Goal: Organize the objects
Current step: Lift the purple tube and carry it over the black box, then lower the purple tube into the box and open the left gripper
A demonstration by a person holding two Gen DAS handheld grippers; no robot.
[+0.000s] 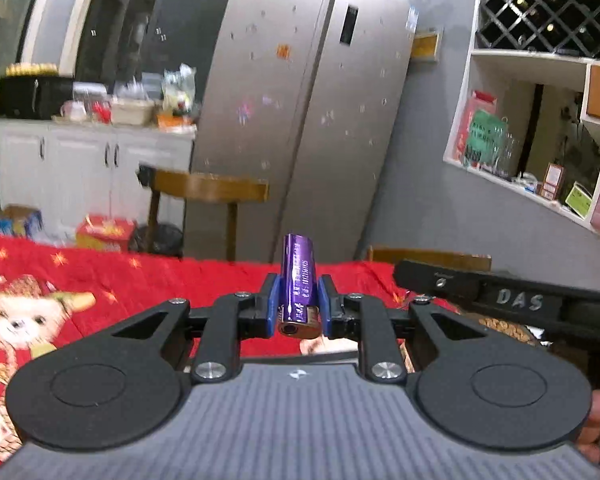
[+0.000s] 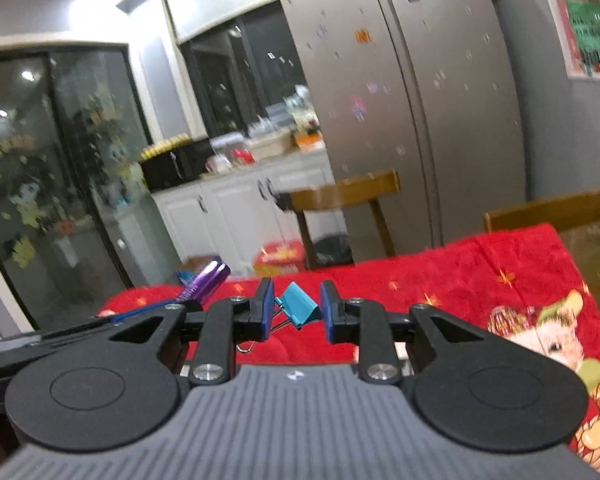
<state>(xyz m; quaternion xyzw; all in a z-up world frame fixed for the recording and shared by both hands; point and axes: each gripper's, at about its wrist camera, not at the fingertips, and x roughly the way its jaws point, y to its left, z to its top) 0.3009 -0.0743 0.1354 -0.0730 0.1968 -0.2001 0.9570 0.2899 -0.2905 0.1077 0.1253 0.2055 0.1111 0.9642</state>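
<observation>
Purple cylindrical lighter (image 1: 297, 280): upright, nozzle end near camera, pinched by left gripper (image 1: 298, 306) (print unreadable).
Right gripper (image 2: 296, 308): fingers around teal metal binder clip (image 2: 298, 305); contact unclear.
Lettering: "DAS" on the right gripper's body.

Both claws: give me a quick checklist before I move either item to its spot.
1. Left claw clamped on purple lighter: ok.
2. Lighter held upright, clear of red tablecloth: ok.
3. Right claw closed on teal binder clip: cannot tell; it sits between the pads, but contact is unclear.
4. Clip lifted off the cloth: cannot tell.
5. Drop-off container in view: not ok.
</observation>
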